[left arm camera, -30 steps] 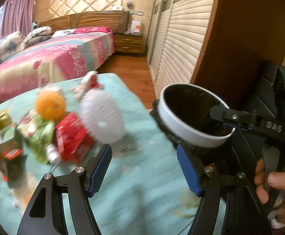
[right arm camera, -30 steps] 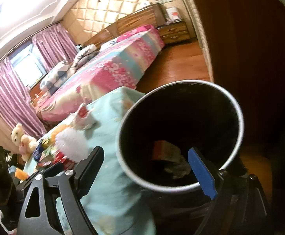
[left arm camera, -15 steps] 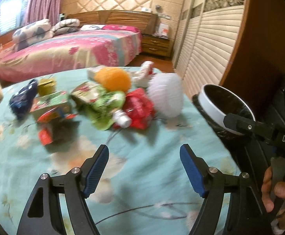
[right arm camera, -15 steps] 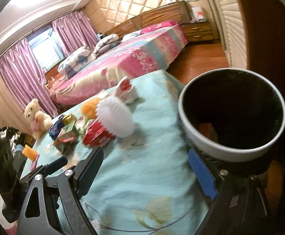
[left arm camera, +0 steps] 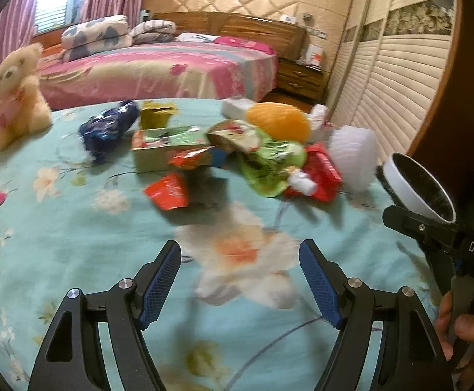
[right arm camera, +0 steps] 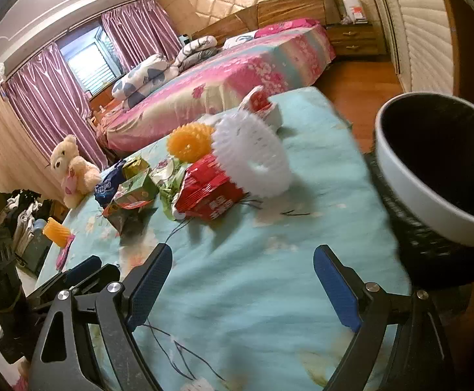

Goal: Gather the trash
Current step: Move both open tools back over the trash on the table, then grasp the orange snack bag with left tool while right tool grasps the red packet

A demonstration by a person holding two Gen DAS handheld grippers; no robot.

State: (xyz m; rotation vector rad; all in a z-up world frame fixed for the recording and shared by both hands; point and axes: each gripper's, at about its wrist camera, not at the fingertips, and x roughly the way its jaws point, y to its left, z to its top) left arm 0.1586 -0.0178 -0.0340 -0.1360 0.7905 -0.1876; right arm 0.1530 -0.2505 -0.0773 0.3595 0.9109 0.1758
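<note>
A heap of trash lies on the teal flowered tablecloth (left arm camera: 74, 228): a red wrapper (left arm camera: 321, 172), a green pouch (left arm camera: 269, 163), a green carton (left arm camera: 168, 148), a small red packet (left arm camera: 168, 190) and a blue packet (left arm camera: 106, 128). My left gripper (left arm camera: 239, 247) hovers open over bare cloth in front of the heap, nothing between its fingers. The white-rimmed black bin (right arm camera: 432, 195) stands off the table's right edge. My right gripper (right arm camera: 243, 251) is open and empty, to the left of the bin, with the red wrapper (right arm camera: 207, 192) farther ahead.
An orange spiky ball (left arm camera: 277, 122) and a white spiky ball (left arm camera: 352, 151) sit at the heap's far right. A teddy bear (left arm camera: 19, 97) stands at the table's left edge. Beyond the table is a pink bed (left arm camera: 159, 68). A hand (left arm camera: 465, 329) holds the right gripper's handle.
Both views have swung left, away from the bin and onto the trash heap. The bin now sits at the right edge of each view, and the left view shows more of the table.
</note>
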